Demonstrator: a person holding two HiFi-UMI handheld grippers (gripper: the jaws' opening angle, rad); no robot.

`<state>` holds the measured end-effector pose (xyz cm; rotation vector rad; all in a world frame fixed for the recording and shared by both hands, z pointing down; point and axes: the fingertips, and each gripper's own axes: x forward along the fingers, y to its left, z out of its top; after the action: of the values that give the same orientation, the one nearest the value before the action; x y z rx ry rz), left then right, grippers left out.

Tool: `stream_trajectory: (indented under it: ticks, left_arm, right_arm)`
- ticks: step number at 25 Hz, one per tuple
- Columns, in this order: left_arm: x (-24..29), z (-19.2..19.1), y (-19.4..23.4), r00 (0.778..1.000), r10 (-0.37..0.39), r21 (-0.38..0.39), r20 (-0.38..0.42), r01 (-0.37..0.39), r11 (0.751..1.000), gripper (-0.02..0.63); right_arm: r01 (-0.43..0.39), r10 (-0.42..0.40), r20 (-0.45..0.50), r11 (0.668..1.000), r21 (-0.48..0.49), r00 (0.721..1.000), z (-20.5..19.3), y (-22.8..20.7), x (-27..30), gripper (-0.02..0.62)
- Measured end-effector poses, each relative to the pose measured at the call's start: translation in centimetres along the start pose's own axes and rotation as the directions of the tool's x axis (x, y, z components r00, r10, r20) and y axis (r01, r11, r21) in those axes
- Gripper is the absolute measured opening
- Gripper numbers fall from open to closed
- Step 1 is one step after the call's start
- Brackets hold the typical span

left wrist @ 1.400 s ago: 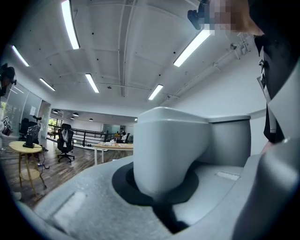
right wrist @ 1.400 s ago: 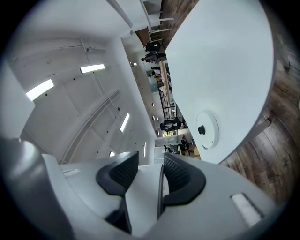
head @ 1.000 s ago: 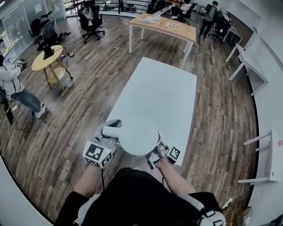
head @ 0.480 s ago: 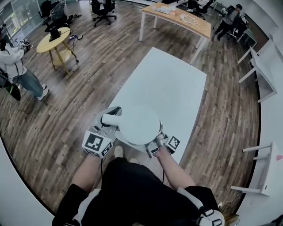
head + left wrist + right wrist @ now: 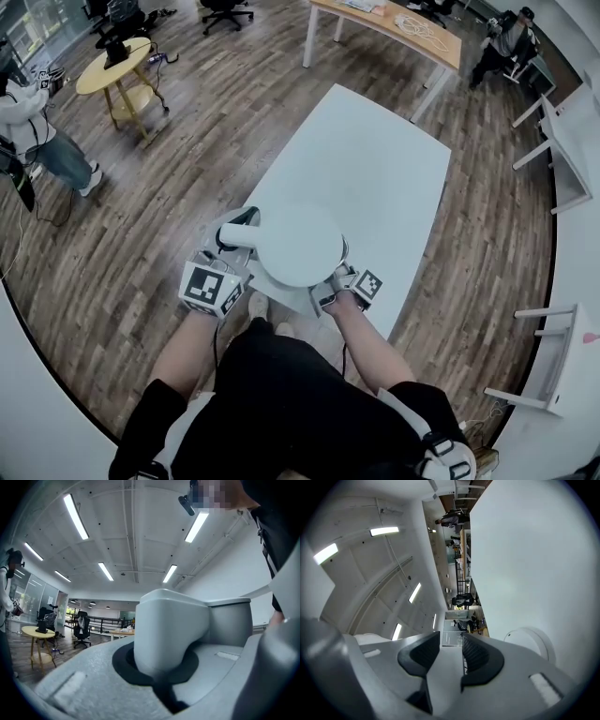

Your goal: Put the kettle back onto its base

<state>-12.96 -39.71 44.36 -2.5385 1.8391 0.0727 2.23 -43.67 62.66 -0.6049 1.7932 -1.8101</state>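
White kettle [image 5: 295, 246] is at the near end of the table [image 5: 375, 169], lid up; can't tell if it's resting or lifted. Left gripper [image 5: 231, 259] is clamped on the handle [image 5: 168, 630]. Right gripper [image 5: 336, 287] is just beside the kettle's other side, jaws a narrow gap apart, nothing pinched. Round base [image 5: 530, 644] lies on the table.

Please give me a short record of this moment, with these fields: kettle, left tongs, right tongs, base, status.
kettle: white kettle, seen from above, at the near end of the white table
left: left tongs shut on the kettle handle
right: right tongs a little apart, nothing between them, at the kettle's right side
base: round white disc on the table, probably the base; not visible in the head view
status: kettle seated or not, cannot tell
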Motion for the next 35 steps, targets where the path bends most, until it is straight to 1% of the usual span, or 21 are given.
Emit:
stream_trajectory:
  ticks: [5, 9, 11, 13, 16, 19, 22, 23, 25, 27, 29, 30, 32, 33, 35]
  left_arm:
    - [-0.1, -1.8, 2.1, 0.999, 0.035, -0.023, 0.009, -0.035, 0.999, 0.000]
    - [0.8, -2.3, 2.9, 0.999, 0.034, -0.027, -0.004, -0.034, 0.999, 0.000]
    - [1.0, -2.8, 3.2, 0.999, 0.040, -0.035, -0.003, -0.040, 0.999, 0.000]
    - [1.0, -3.3, 3.6, 0.998, 0.062, -0.041, 0.006, -0.061, 0.997, 0.000]
    - [0.8, -4.0, 4.3, 0.995, 0.097, -0.056, 0.016, -0.096, 0.994, -0.002]
    - [1.0, -5.0, 4.8, 0.994, 0.114, -0.088, 0.002, -0.113, 0.990, -0.002]
    - [1.2, -5.6, 5.0, 0.994, 0.113, -0.085, -0.005, -0.113, 0.990, -0.002]
    - [1.2, -5.8, 5.1, 0.994, 0.111, -0.079, -0.007, -0.111, 0.991, -0.002]
    - [1.3, -6.3, 5.1, 0.994, 0.105, -0.063, -0.015, -0.106, 0.992, -0.002]
    - [1.5, -6.8, 4.8, 0.995, 0.097, -0.046, -0.026, -0.098, 0.994, -0.002]
    - [1.7, -7.6, 4.5, 0.995, 0.090, -0.038, -0.041, -0.091, 0.995, -0.002]
    - [1.8, -8.1, 4.5, 0.995, 0.088, -0.040, -0.048, -0.090, 0.995, -0.002]
    - [1.8, -8.8, 4.6, 0.994, 0.091, -0.049, -0.060, -0.094, 0.994, -0.002]
    - [1.7, -9.1, 4.6, 0.993, 0.097, -0.054, -0.064, -0.100, 0.994, -0.002]
    - [1.4, -9.6, 4.5, 0.992, 0.107, -0.055, -0.071, -0.111, 0.992, -0.002]
  right_arm:
    - [0.033, -0.033, -0.003, 0.999, -0.015, 0.999, -0.3, -1.6, 1.3, 0.149]
    - [0.075, -0.075, 0.007, 0.997, -0.025, 0.997, 0.3, -2.2, 2.3, 0.139]
    - [0.085, -0.085, 0.007, 0.995, -0.043, 0.996, 0.6, -2.6, 2.6, 0.135]
    - [0.091, -0.091, 0.005, 0.994, -0.065, 0.996, 0.9, -2.9, 2.8, 0.130]
    - [0.111, -0.112, -0.002, 0.987, -0.117, 0.994, 1.2, -3.3, 3.2, 0.130]
    - [0.132, -0.133, 0.004, 0.975, -0.181, 0.991, 2.0, -3.3, 2.8, 0.135]
    - [0.168, -0.164, 0.039, 0.943, -0.287, 0.986, 3.5, -2.9, 2.0, 0.135]
    - [0.167, -0.160, 0.048, 0.930, -0.328, 0.986, 3.9, -2.2, 1.9, 0.135]
    - [0.128, -0.120, 0.046, 0.909, -0.397, 0.992, 4.1, -0.2, 2.2, 0.133]
    - [0.102, -0.093, 0.043, 0.899, -0.425, 0.995, 3.8, 1.5, 2.4, 0.126]
    - [0.065, -0.059, 0.027, 0.899, -0.433, 0.998, 3.1, 3.0, 2.8, 0.112]
    - [0.053, -0.049, 0.020, 0.905, -0.422, 0.999, 2.8, 3.5, 3.0, 0.110]
    - [0.063, -0.061, 0.019, 0.928, -0.367, 0.998, 2.1, 3.7, 3.2, 0.110]
    - [0.071, -0.069, 0.019, 0.933, -0.353, 0.997, 1.9, 3.7, 3.2, 0.119]
    - [0.060, -0.061, 0.008, 0.920, -0.388, 0.998, 1.6, 3.8, 3.3, 0.109]
